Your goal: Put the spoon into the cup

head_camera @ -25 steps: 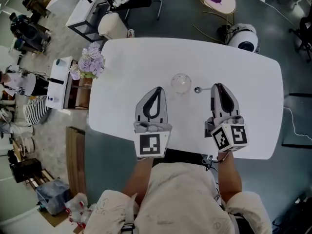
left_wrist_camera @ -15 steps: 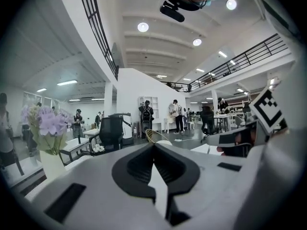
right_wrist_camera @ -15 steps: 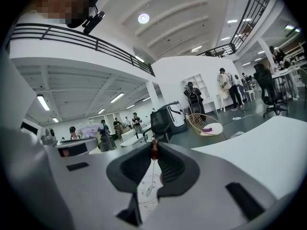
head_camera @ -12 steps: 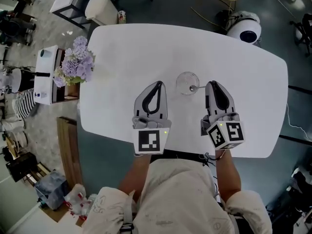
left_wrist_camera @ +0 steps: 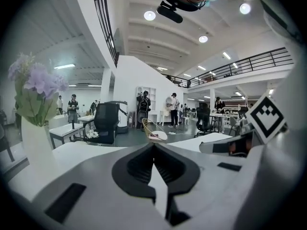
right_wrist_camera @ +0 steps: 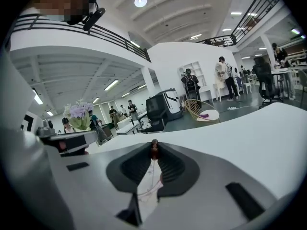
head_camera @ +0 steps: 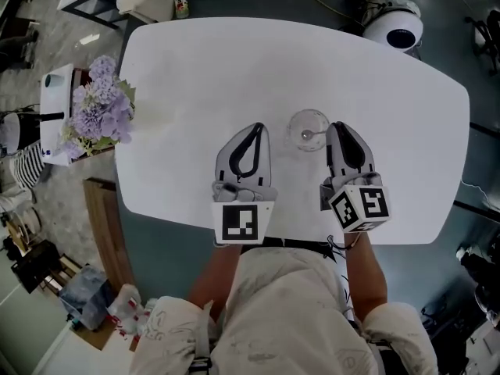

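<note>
A clear glass cup [head_camera: 300,120] stands on the white table [head_camera: 234,61] between the two gripper tips. My right gripper [head_camera: 337,126] is shut on the handle of a small spoon [head_camera: 311,136]. The spoon's bowl reaches left over the cup's rim and lies within the glass's outline. In the right gripper view the spoon's dark handle end [right_wrist_camera: 154,148] is pinched between the jaw tips of the right gripper [right_wrist_camera: 154,153]. My left gripper [head_camera: 256,126] is shut and empty, just left of the cup, and the left gripper [left_wrist_camera: 153,146] shows its tips together.
A vase of purple flowers [head_camera: 98,116] stands off the table's left edge and also shows as purple flowers [left_wrist_camera: 33,87]. A white round machine [head_camera: 394,28] sits on the floor beyond the far right corner. The table's near edge runs right under both grippers.
Both grippers have sunk toward the table. The spoon's bowl, which was to the right of the cup, has moved left over the rim into the glass's outline.
</note>
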`<action>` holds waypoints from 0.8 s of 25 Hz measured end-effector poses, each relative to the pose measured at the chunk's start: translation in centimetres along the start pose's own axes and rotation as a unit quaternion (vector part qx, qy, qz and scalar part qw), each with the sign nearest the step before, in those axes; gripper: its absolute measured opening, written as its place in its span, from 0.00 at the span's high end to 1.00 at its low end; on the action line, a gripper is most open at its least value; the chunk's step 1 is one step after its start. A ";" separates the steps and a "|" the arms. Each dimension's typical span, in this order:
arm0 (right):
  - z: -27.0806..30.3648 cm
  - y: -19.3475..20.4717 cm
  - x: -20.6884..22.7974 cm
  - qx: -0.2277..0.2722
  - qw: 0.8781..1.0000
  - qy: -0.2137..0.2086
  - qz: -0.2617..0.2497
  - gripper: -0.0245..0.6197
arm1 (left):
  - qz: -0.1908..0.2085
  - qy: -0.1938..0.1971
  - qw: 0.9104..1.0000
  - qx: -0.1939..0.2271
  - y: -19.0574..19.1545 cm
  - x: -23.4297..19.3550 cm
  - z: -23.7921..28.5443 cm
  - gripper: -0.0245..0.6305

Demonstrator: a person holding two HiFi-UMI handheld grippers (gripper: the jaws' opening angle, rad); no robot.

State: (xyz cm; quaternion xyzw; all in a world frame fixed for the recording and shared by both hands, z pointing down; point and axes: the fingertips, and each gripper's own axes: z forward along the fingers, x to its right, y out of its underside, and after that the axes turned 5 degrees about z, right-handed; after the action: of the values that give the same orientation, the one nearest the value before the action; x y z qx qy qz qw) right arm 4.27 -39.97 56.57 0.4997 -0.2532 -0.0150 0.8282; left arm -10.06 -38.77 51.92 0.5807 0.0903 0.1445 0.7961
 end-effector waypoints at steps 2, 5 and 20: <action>0.4 0.5 0.1 -0.007 1.000 0.002 -0.003 0.90 | -0.001 0.006 1.000 -0.004 0.4 0.0 0.4 0.96; 0.8 1.4 0.2 -0.017 1.000 0.008 -0.007 0.90 | -0.001 0.016 1.000 -0.004 0.9 0.0 0.9 0.96; 1.5 2.6 1.7 -0.017 0.999 0.034 0.007 0.89 | -0.021 0.032 0.999 -0.014 1.9 0.5 2.5 0.96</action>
State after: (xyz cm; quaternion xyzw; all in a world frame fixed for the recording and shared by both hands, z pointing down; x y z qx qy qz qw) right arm 4.51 -40.39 59.96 0.4838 -0.2279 0.0031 0.8450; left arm -9.05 -40.30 54.50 0.5623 0.1256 0.1473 0.8040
